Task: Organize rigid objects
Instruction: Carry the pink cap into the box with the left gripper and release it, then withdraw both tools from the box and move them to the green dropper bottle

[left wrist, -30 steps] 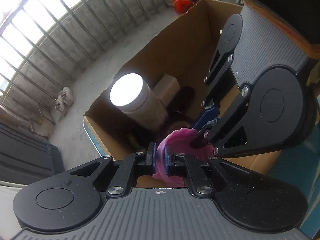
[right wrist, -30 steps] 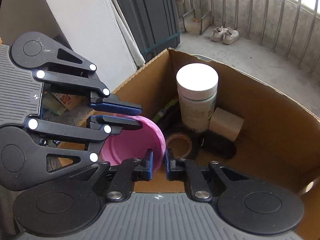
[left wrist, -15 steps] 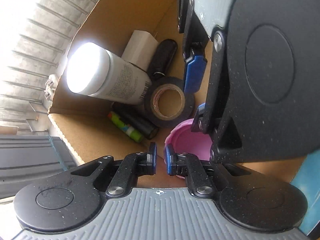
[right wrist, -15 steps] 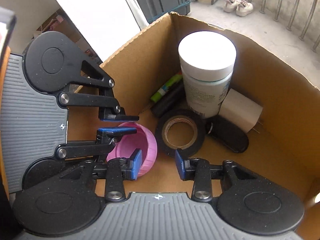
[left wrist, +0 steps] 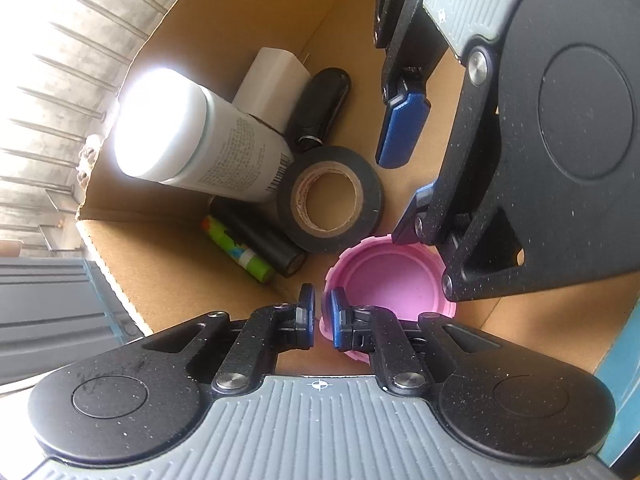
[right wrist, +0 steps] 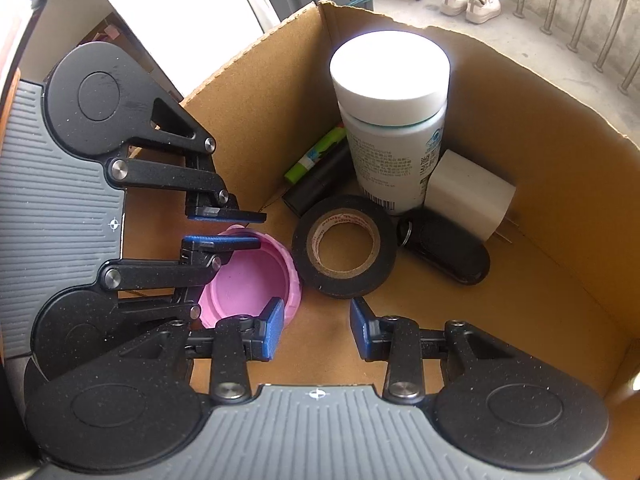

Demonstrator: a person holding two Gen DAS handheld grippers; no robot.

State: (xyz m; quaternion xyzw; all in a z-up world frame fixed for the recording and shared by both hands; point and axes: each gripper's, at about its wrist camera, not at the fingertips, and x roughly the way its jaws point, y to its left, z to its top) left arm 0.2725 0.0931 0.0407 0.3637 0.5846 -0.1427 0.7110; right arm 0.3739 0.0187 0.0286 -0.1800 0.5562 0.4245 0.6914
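A pink lid lies hollow side up on the floor of the cardboard box, in its near-left corner. My left gripper comes in from the left and is shut on the lid's rim; in the left wrist view the pink lid sits just past the left gripper. My right gripper stands open above the box floor with nothing between its fingers. Its left finger is beside the lid's edge. The right gripper fills the upper right of the left wrist view.
In the box stand a white-capped jar, a black tape roll, a white charger block, a black key fob, a green stick and a black tube. Bare cardboard lies at the right. Shoes sit by the railing.
Both grippers have sunk into the box with the pink lid. The right gripper let go of the lid's rim and opened. The lid now rests on the box floor.
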